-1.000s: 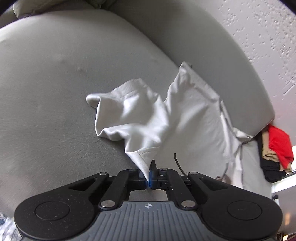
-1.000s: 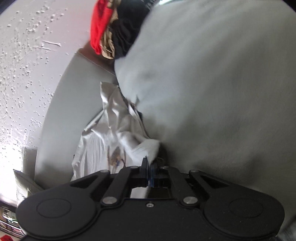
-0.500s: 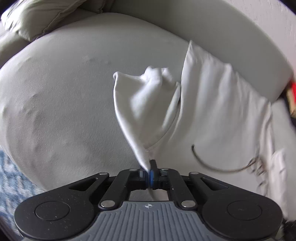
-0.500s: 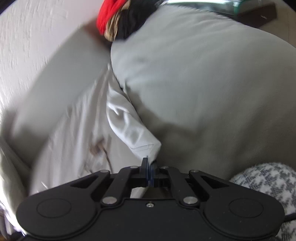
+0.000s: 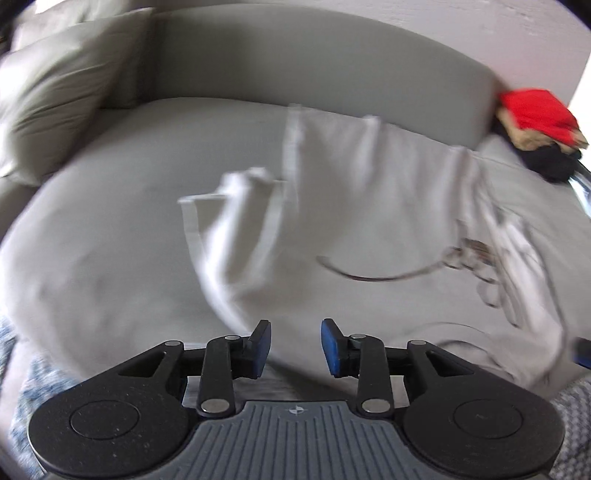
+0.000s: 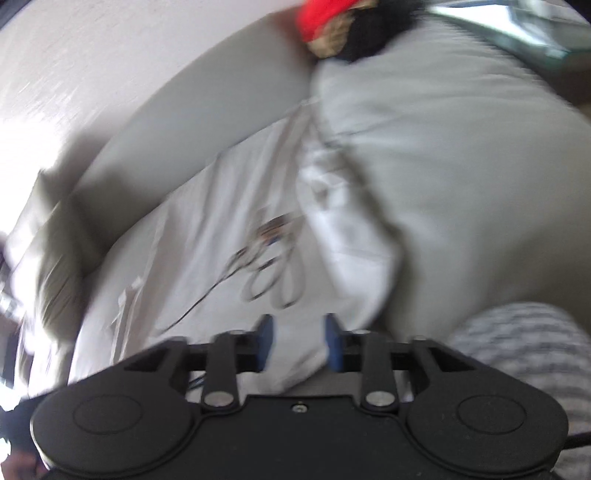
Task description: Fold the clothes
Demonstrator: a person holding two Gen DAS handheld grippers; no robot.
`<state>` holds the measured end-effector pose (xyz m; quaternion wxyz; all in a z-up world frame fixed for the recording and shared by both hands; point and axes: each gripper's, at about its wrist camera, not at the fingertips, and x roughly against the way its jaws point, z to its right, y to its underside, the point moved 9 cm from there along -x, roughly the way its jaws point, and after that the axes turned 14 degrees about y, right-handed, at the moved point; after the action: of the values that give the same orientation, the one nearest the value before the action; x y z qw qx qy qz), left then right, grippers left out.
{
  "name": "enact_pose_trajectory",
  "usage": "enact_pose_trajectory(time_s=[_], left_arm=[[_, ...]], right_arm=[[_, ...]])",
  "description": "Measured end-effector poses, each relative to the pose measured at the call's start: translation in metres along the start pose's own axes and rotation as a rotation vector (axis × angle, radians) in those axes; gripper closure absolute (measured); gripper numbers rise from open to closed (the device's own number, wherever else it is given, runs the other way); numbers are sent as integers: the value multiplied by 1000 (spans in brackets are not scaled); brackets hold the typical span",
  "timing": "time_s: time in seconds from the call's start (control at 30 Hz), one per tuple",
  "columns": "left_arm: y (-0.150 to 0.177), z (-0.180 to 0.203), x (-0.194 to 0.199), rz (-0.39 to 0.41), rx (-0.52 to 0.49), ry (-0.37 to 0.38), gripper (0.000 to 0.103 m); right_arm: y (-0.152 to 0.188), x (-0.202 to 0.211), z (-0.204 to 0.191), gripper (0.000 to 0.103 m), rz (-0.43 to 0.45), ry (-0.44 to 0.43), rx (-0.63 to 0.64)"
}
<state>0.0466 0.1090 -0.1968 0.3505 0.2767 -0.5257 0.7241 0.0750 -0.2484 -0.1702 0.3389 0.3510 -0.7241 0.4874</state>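
Note:
A white sweatshirt with a dark printed drawing lies spread on the grey sofa seat; one sleeve is crumpled at its left. My left gripper is open just in front of the garment's near edge, holding nothing. In the right wrist view the same sweatshirt runs up toward the sofa back, its other sleeve lying along the seat cushion. My right gripper is open with the sleeve's cuff end between its pads. Both views are motion-blurred.
A pile of red, tan and black clothes sits at the sofa's far right end, also seen in the right wrist view. Grey pillows rest at the left. A checked fabric lies near right. The sofa back curves behind.
Both grippers have opened and let go of the sweatshirt's sleeves. The garment has dropped flat onto the sofa seat, and both grippers have pulled back toward the front edge.

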Motion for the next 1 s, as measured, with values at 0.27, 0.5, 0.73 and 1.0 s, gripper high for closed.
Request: enact_pose_trajectory(time_s=[0.27,0.5,0.73,1.0], left_arm=[[17,38,-55,-89,-156,-31,71],[40,45,-42,-123,-280,-25,72],[22,55,-50,-116,-252,21,61],[13,62,-70,-138,-200,61,60]], right_arm=[[15,-50,-59,88,-9,14,264],[54,-35,-34,89,-105,54,308],[14,1,-13,72,-26,-50,113],[-65,-15,48,57,33,-75,-253]])
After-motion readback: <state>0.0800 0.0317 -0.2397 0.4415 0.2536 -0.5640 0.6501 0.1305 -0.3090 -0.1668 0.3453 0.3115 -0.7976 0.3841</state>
